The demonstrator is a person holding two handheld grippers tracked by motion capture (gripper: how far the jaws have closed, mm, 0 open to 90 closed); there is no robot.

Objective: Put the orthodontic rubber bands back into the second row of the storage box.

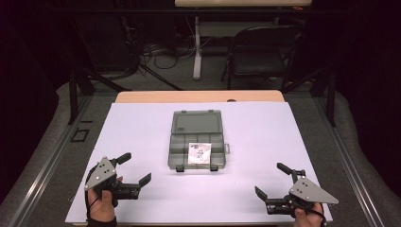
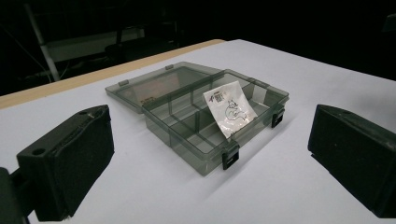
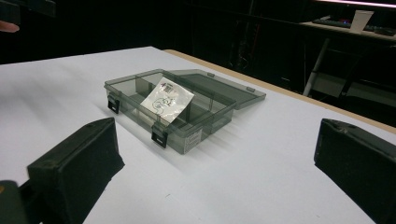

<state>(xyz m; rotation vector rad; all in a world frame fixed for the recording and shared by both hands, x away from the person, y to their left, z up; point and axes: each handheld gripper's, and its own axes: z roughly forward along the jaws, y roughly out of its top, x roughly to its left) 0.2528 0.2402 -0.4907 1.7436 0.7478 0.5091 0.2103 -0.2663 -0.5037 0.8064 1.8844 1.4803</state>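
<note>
White table [image 1: 142,123]: open box [image 1: 196,142] centred, well beyond both grippers' spread fingers.

We've got a wooden worktop [image 1: 142,96] with a white sheet [image 1: 265,137] covering nearly all of it; bare wood shows as a strip along the far edge. Directly on the sheet, near centre: one smoky translucent compartment box [image 1: 176,153], lid [image 1: 197,122] folded open flat on the sheet behind it, two black latches on its near wall. We see a small white packet [image 1: 199,153] inside.
</note>
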